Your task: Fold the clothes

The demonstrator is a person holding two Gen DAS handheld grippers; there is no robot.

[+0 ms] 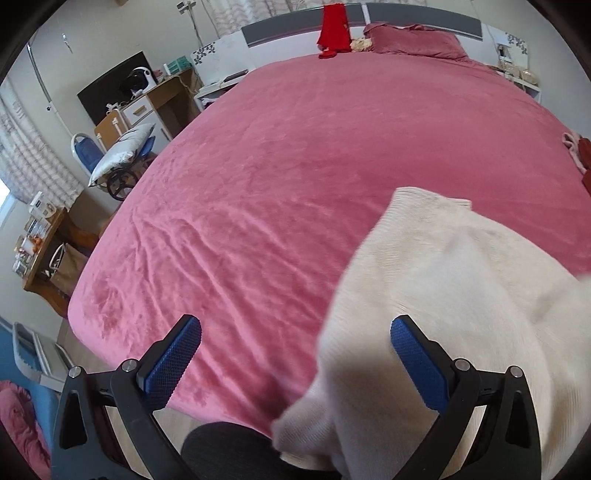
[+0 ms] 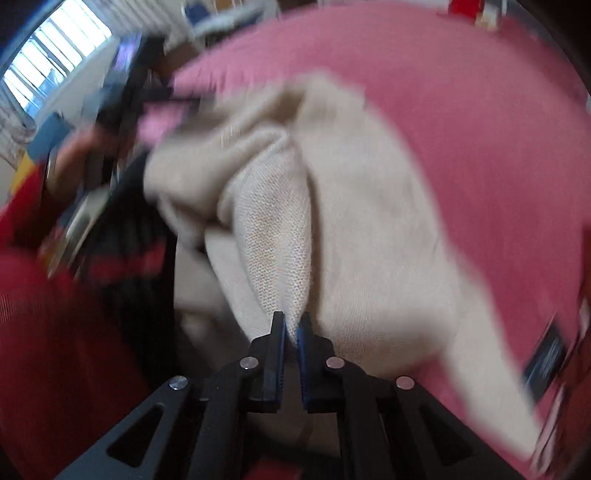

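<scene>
A cream knitted sweater (image 1: 443, 295) hangs lifted over the near right part of a bed with a pink cover (image 1: 258, 184). My left gripper (image 1: 295, 323) is open to its left, with bare pink cover and a little of the sweater's edge between the blue pads. The sweater passes behind the right finger (image 1: 413, 362) without being pinched. In the right wrist view, which is blurred, my right gripper (image 2: 291, 321) is shut on a bunched fold of the sweater (image 2: 280, 229). The rest of the sweater spreads out over the pink cover (image 2: 480, 147).
A red garment (image 1: 334, 29) hangs at the headboard beside a pink pillow (image 1: 417, 40). More clothes (image 1: 580, 155) lie at the bed's right edge. A chair with a cushion (image 1: 122, 151) and a wooden desk (image 1: 44, 254) stand left of the bed. A red sleeve (image 2: 55, 332) fills the lower left.
</scene>
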